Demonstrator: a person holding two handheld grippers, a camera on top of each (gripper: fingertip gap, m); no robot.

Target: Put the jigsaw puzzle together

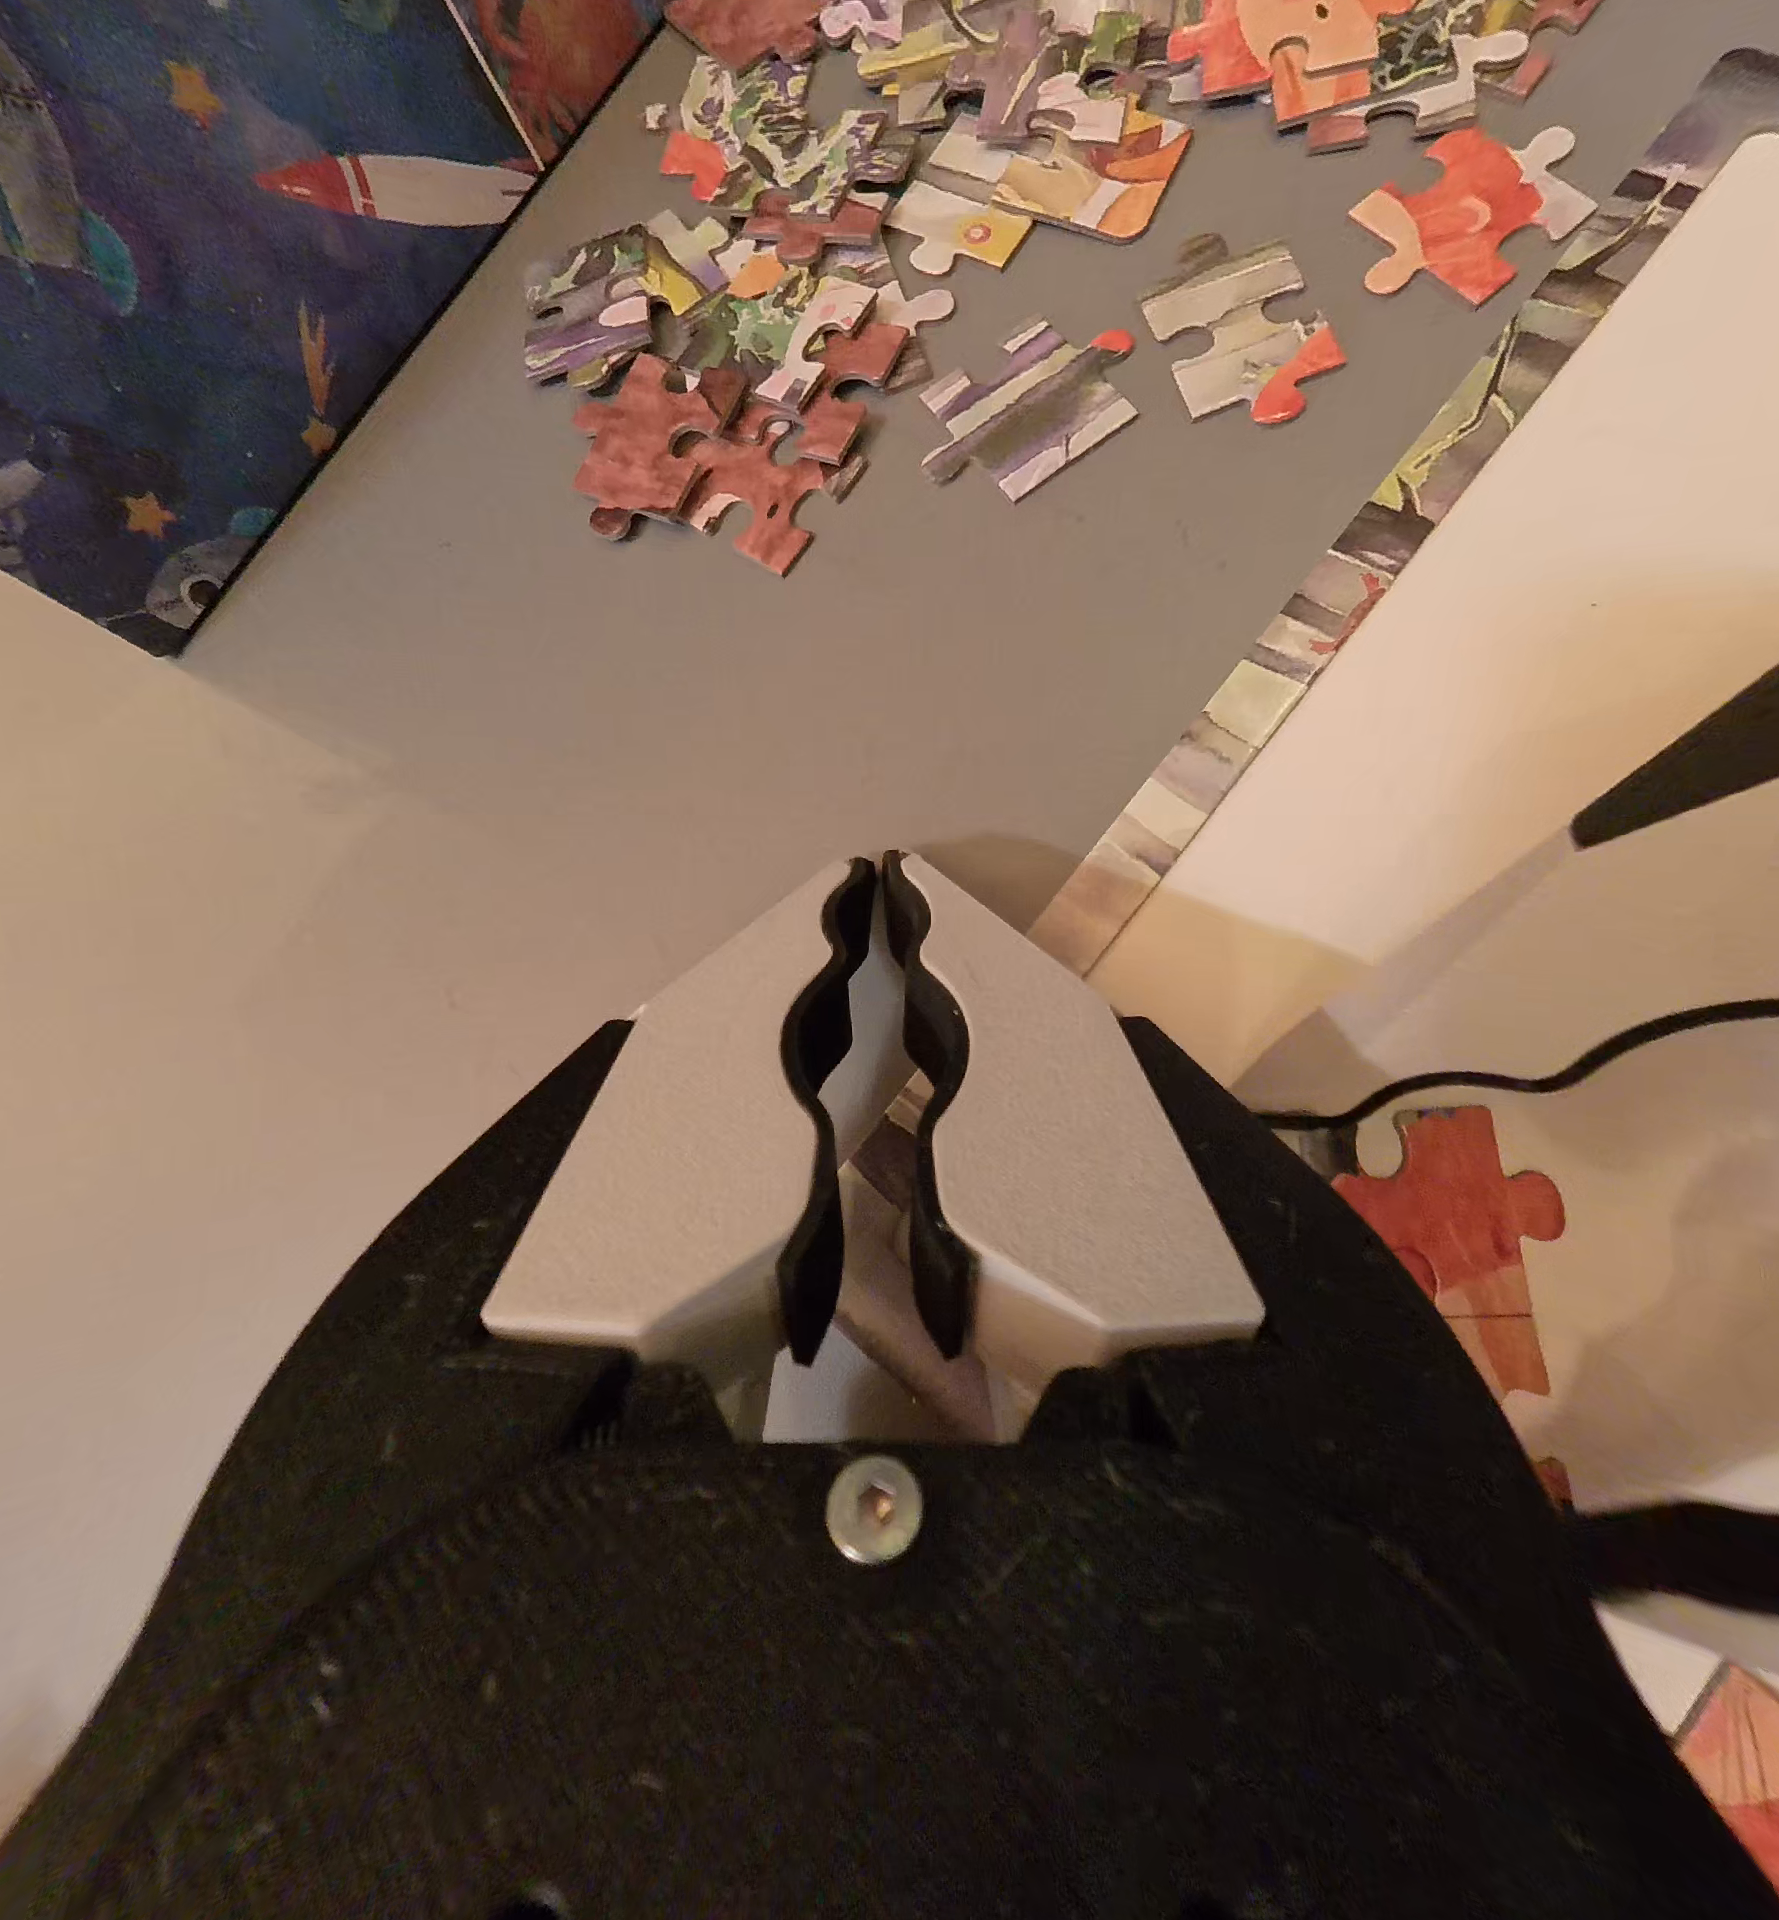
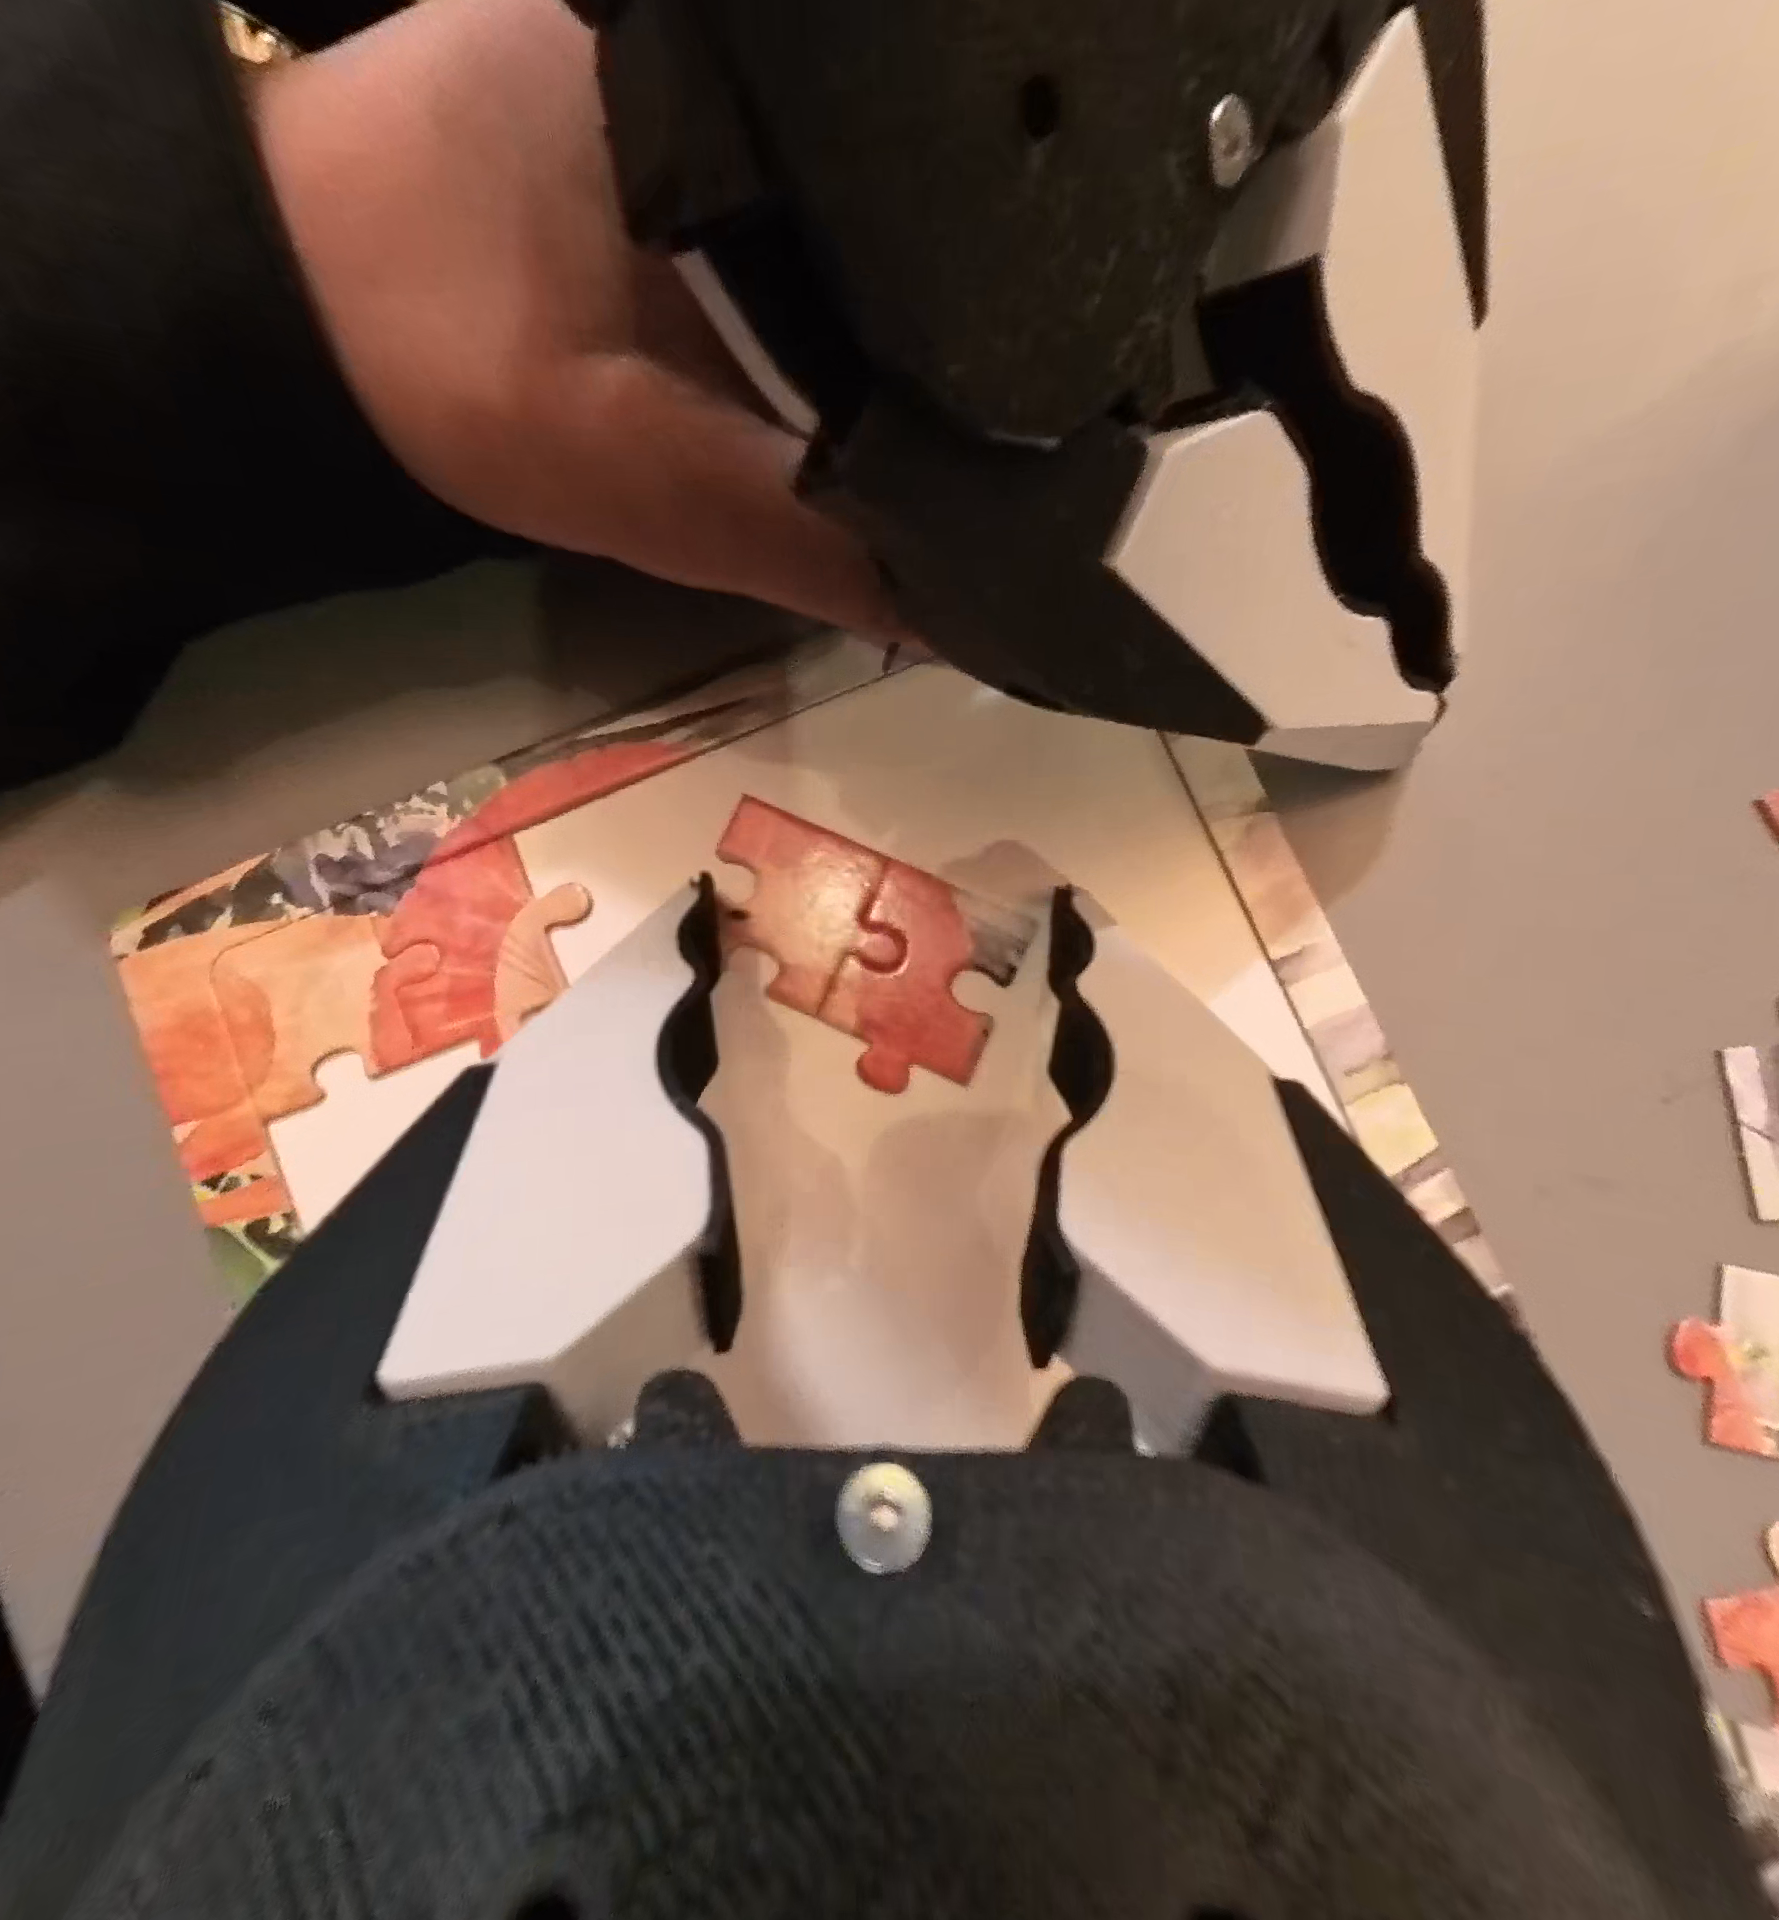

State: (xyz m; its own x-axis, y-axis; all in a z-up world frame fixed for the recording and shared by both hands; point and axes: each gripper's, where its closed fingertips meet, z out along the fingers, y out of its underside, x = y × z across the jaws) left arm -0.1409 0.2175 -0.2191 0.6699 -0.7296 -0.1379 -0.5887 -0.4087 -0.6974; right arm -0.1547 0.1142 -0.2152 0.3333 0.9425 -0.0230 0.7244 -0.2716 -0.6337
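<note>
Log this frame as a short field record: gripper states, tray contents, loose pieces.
left gripper: shut, empty, at the puzzle tray border
right gripper: open, over a joined red pair lying inside the tray
placed pieces: orange-red cluster in one tray corner
loose pieces: heaped on the grey table
box: blue, beside the heap

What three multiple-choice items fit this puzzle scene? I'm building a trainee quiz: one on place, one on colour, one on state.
1. Where does the joined pair lie?
A. on the tray
B. on the table
C. in the pile

2. Its colour?
A. blue
B. red
C. green

3. The right tongs are:
A. shut
B. open
C. out of view

Answers:
1 A: it lies flat on the tray's bare white floor.
2 B: both pieces are red.
3 B: a wide gap parts the fingers.
</note>
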